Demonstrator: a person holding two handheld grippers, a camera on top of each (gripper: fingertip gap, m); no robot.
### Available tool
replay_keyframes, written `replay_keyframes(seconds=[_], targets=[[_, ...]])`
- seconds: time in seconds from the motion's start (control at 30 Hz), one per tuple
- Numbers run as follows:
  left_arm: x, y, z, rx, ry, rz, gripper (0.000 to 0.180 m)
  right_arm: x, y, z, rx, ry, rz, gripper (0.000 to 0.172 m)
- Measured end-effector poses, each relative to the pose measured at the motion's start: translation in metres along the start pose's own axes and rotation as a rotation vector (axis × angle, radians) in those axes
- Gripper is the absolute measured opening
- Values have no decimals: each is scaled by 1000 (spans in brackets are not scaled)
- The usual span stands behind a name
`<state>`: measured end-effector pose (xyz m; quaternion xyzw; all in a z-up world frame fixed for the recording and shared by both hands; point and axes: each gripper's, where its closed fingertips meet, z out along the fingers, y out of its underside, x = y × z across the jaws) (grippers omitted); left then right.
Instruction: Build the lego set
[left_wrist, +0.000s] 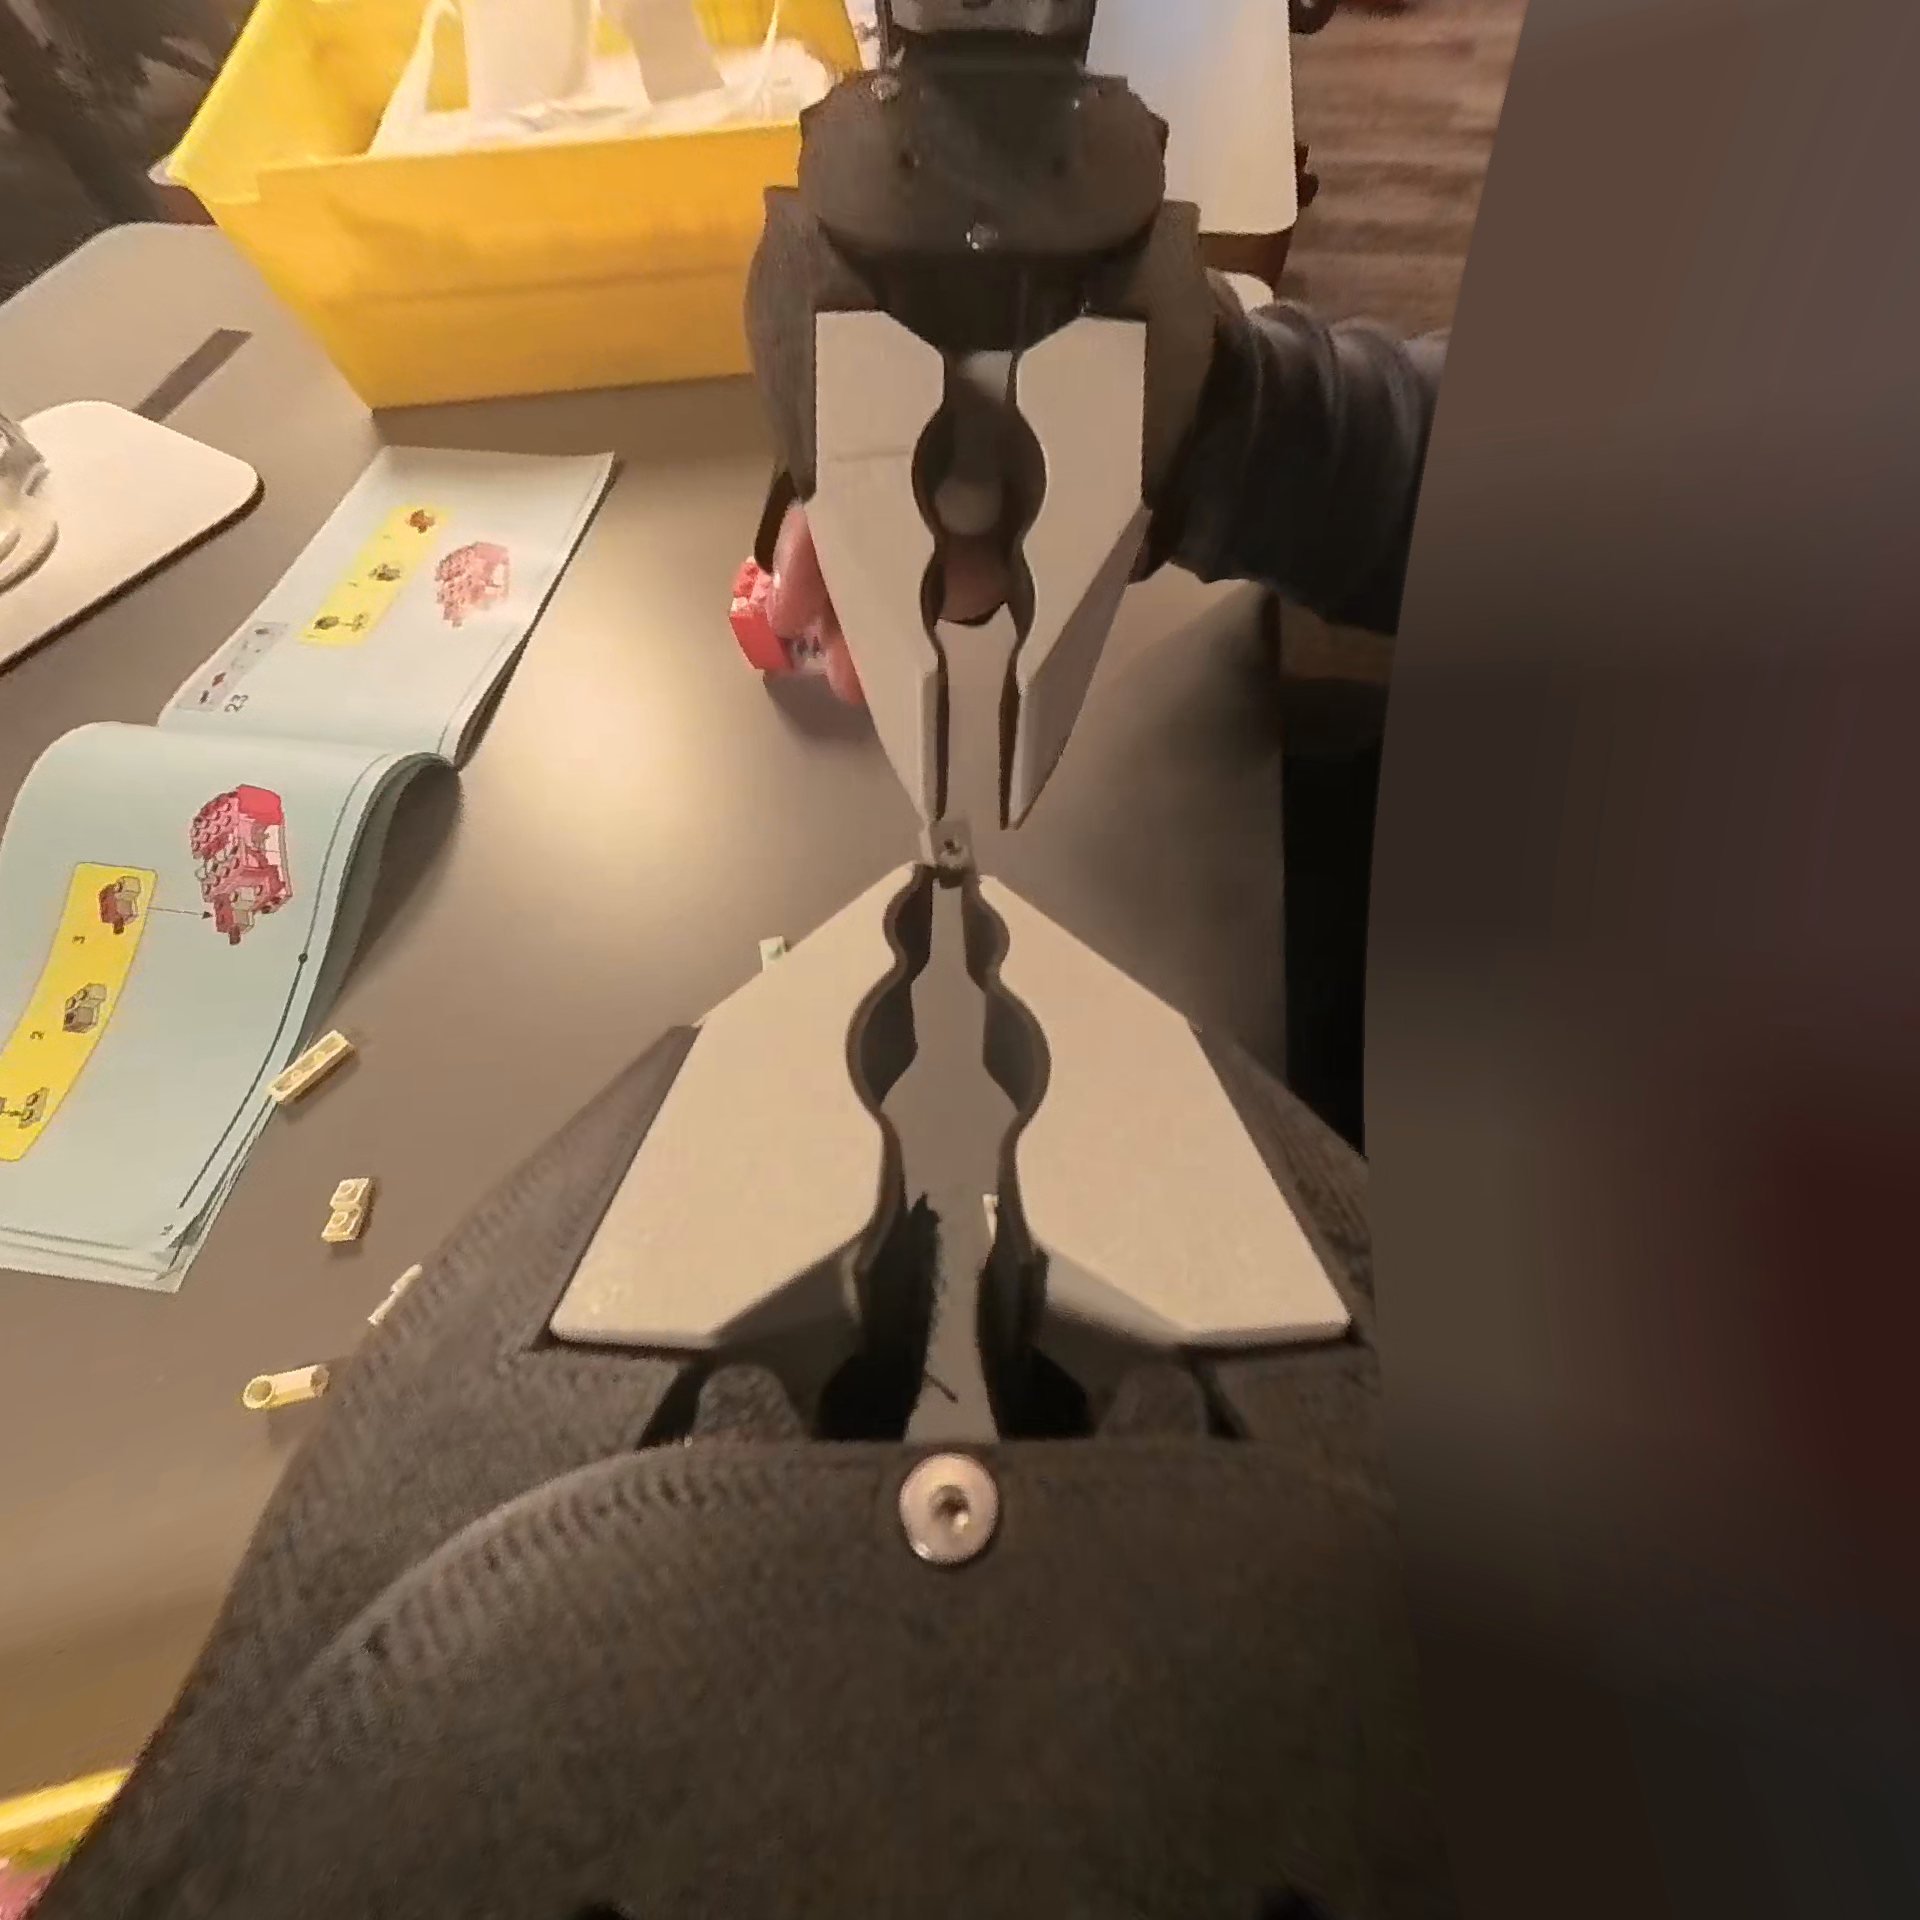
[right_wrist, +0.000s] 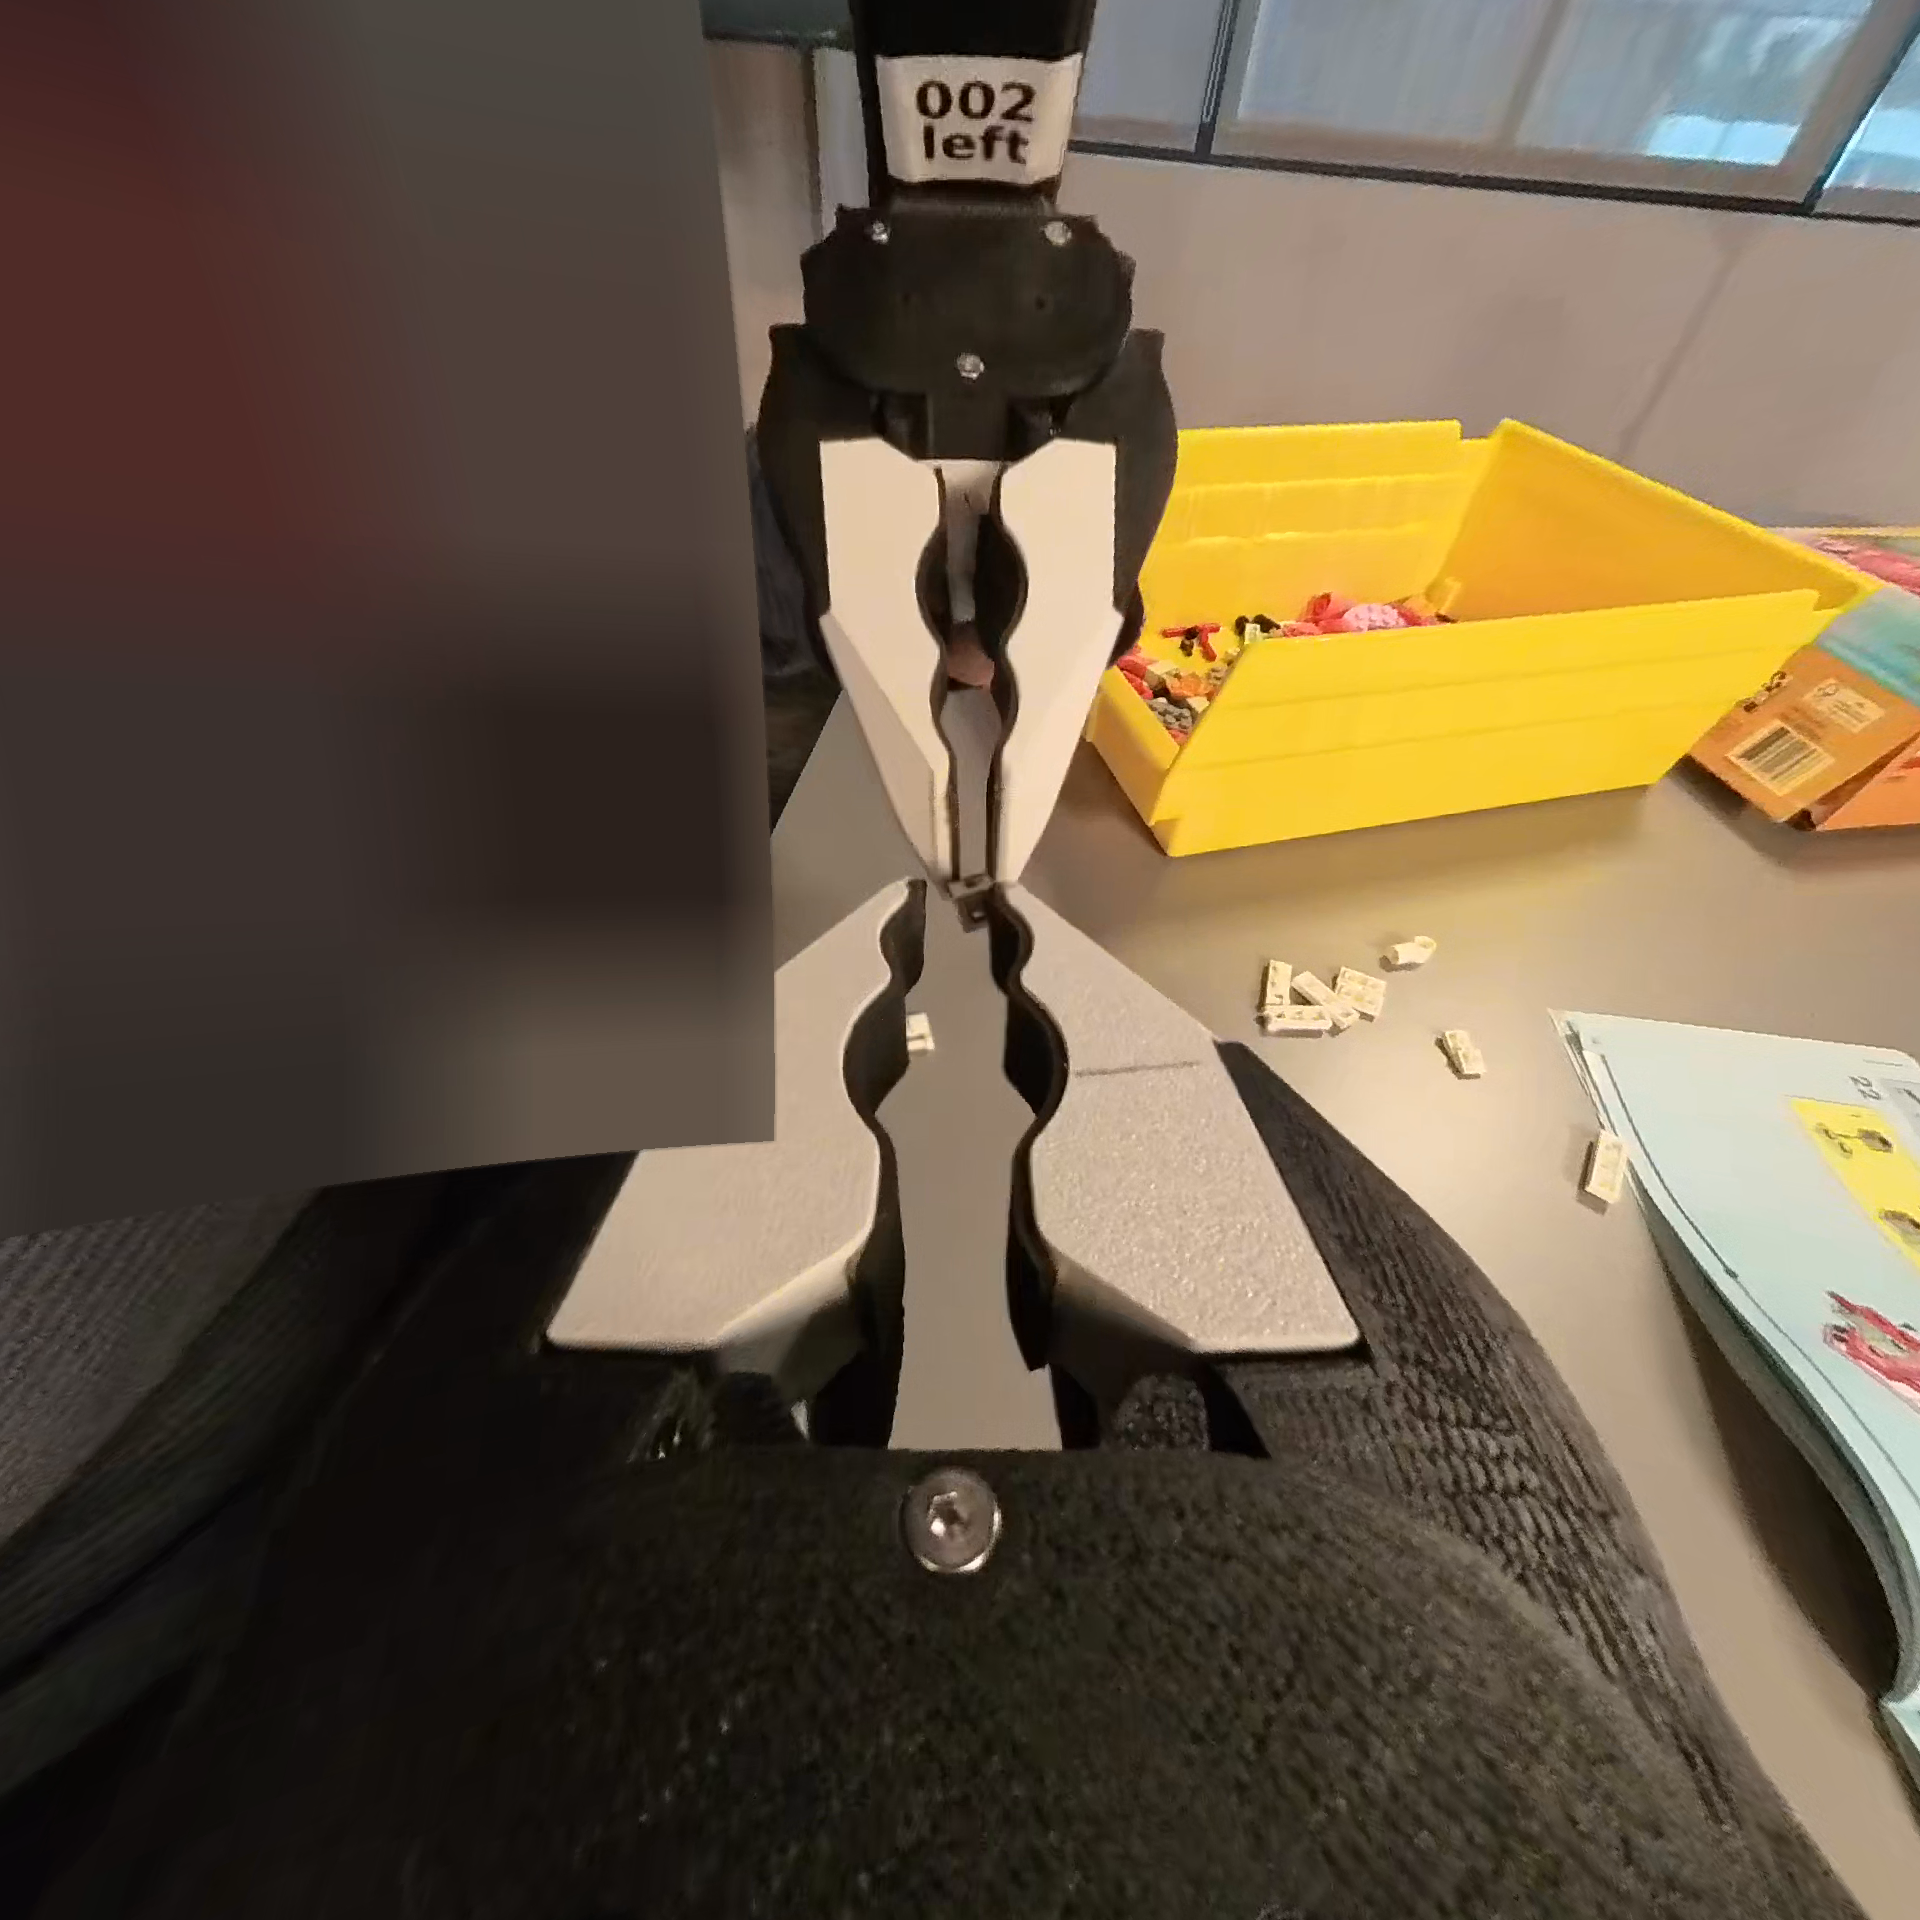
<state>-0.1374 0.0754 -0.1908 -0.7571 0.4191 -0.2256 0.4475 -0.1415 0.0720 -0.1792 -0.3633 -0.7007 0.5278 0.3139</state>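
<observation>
A small grey brick (left_wrist: 951, 844) hangs above the dark table (left_wrist: 623, 883), where the two grippers meet tip to tip. My left gripper (left_wrist: 948, 873) is shut on it, both pads pressing its sides. The right wrist view shows the same: the left gripper (right_wrist: 975, 878) comes down from the top and pinches the grey brick (right_wrist: 972, 902). My right gripper (right_wrist: 958, 894) is open around the brick. Its right finger (right_wrist: 1013, 935) lies close against the brick, and a gap shows on the left side. In the left wrist view the right gripper (left_wrist: 975, 821) has its jaws apart.
A yellow bin (right_wrist: 1455, 748) holds several loose bricks. An open instruction booklet (left_wrist: 208, 935) lies to the left, with small tan pieces (left_wrist: 312, 1067) beside it; they also show in the right wrist view (right_wrist: 1320, 997). A red and pink model (left_wrist: 774, 623) sits behind. Cardboard packaging (right_wrist: 1808, 738) lies far right.
</observation>
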Motion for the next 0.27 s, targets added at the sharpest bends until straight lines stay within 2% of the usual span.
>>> replay_keyframes(seconds=[0.03, 0.27], targets=[[1, 1, 1, -7, 6, 3, 5, 1, 2, 0, -9, 5, -5, 12], [3, 1, 4, -16, 19, 15, 5, 1, 8, 2, -21, 0, -33, 7]])
